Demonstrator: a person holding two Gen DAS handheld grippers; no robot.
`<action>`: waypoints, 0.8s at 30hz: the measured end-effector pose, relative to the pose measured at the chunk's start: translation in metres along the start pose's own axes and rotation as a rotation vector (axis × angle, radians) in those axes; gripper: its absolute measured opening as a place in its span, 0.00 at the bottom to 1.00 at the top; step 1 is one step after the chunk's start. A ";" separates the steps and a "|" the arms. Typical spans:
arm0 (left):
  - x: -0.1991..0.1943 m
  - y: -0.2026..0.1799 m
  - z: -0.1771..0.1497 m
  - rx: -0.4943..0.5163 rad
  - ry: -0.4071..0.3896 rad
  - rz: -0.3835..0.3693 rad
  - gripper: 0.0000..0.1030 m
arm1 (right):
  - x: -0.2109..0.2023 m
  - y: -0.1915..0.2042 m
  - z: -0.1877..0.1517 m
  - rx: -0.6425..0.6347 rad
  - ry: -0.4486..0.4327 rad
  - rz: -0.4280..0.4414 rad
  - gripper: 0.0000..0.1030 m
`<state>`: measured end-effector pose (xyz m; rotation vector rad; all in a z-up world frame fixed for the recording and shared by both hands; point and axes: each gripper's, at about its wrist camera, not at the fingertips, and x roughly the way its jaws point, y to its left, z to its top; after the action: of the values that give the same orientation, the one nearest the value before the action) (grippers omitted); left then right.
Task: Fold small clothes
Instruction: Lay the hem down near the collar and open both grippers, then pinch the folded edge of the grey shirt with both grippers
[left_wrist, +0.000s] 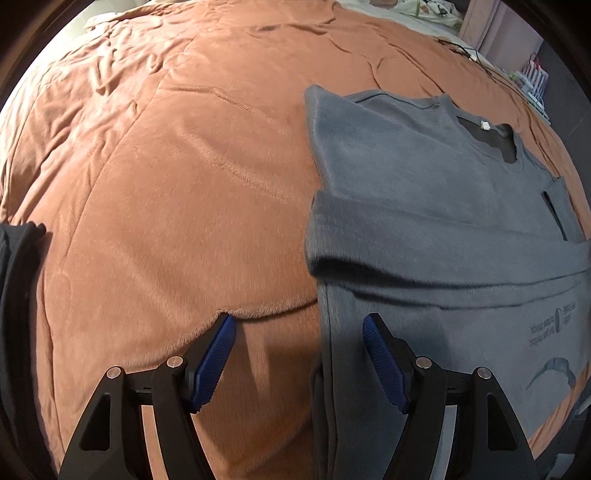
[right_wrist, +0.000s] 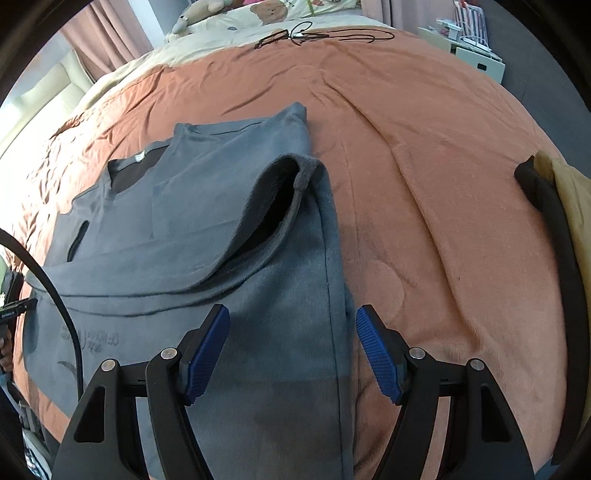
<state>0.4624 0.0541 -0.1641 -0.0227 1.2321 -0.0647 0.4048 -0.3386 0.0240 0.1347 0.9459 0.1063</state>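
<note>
Two grippers, jaws spread and empty, hover over a gray shirt (left_wrist: 436, 206) on the bed (left_wrist: 166, 166): left gripper (left_wrist: 299, 334) and right gripper (right_wrist: 291, 325) each straddle one long folded side edge.

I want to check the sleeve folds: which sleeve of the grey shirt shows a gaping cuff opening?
The sleeve in the right wrist view: its cuff gapes, showing the dark inside. The other sleeve, seen by the left wrist camera, lies flat.

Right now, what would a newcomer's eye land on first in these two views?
The grey T-shirt lying flat on the orange blanket, both sleeves folded in across its chest. Then the open left gripper and right gripper, each straddling a bottom side edge of the shirt, gripping nothing.
</note>
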 end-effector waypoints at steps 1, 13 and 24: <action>0.001 0.000 0.002 0.000 -0.003 0.001 0.71 | 0.003 0.000 0.002 -0.001 -0.001 -0.006 0.68; 0.017 0.002 0.048 0.000 -0.033 0.017 0.71 | 0.033 -0.001 0.037 0.007 -0.026 -0.054 0.68; 0.029 0.008 0.083 -0.038 -0.075 0.033 0.71 | 0.061 -0.014 0.068 0.051 -0.037 -0.042 0.44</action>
<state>0.5504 0.0592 -0.1646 -0.0372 1.1579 -0.0112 0.4958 -0.3475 0.0119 0.1634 0.9146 0.0409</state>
